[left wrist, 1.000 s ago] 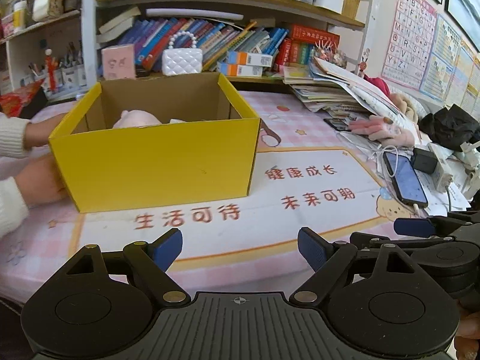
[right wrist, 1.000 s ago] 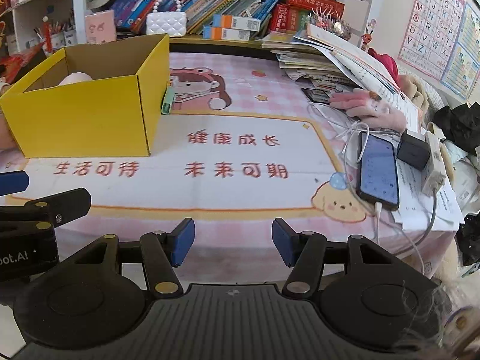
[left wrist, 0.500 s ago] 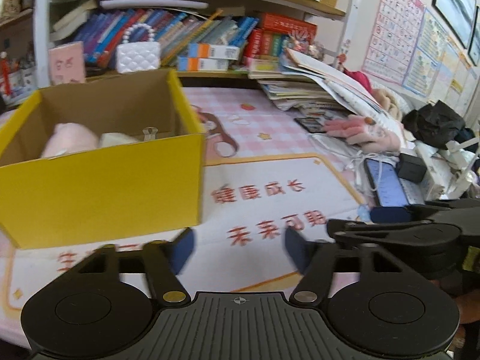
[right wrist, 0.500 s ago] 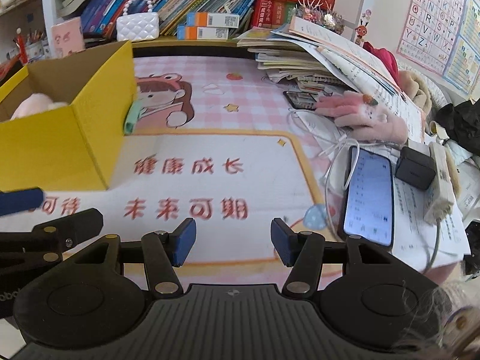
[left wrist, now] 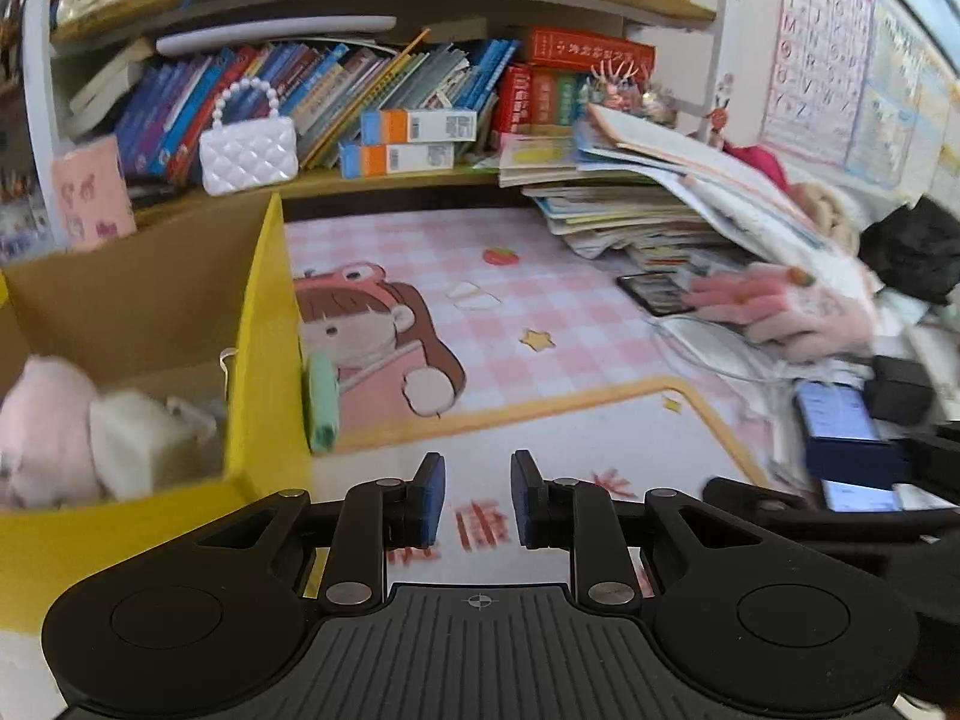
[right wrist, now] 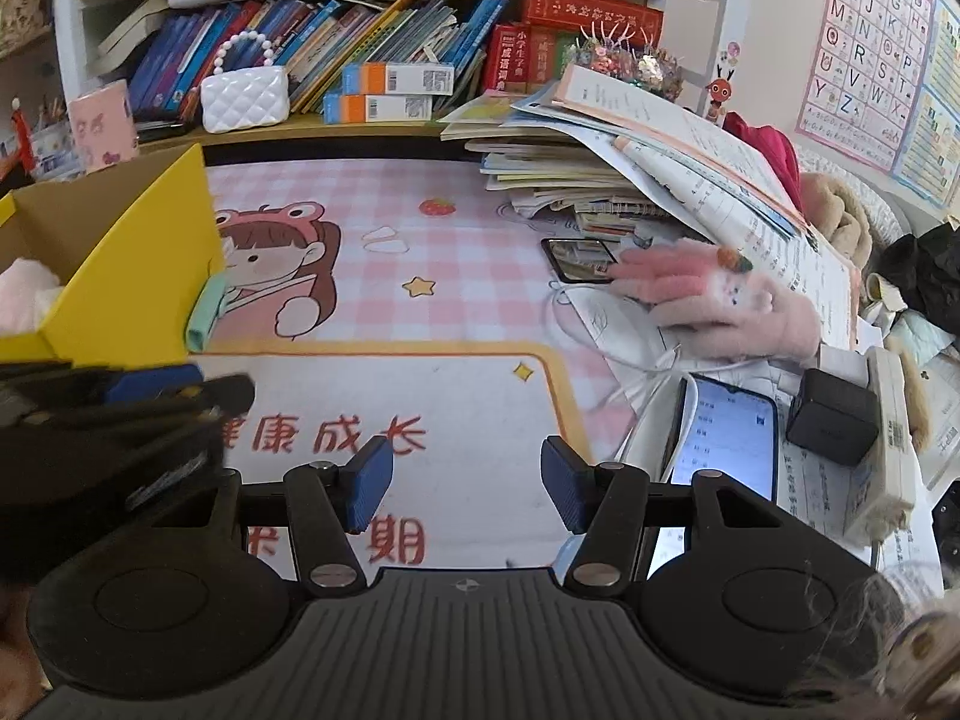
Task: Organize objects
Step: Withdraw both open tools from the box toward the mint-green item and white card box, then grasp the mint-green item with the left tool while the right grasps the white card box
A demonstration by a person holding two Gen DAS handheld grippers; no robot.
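Note:
A yellow cardboard box (left wrist: 264,360) stands at the left of the desk with a pink plush (left wrist: 42,420) and a cream soft item (left wrist: 138,438) inside; it also shows in the right wrist view (right wrist: 132,276). A mint-green flat object (left wrist: 321,402) leans against the box's right wall, also in the right wrist view (right wrist: 207,312). My left gripper (left wrist: 477,501) is empty, its jaws a narrow gap apart, just right of the box's front corner. My right gripper (right wrist: 465,483) is open and empty above the printed mat. A pink fluffy glove (right wrist: 714,300) lies at the right.
A phone (right wrist: 723,438) with a lit screen, a black charger (right wrist: 831,423) and white cables lie at the right. A pile of books and papers (right wrist: 630,180) fills the back right. A white quilted purse (left wrist: 249,150) sits on the shelf.
Both grippers have moved forward and right over the mat, so the box has slid to the left of view. My left jaws have closed from wide open to a narrow gap.

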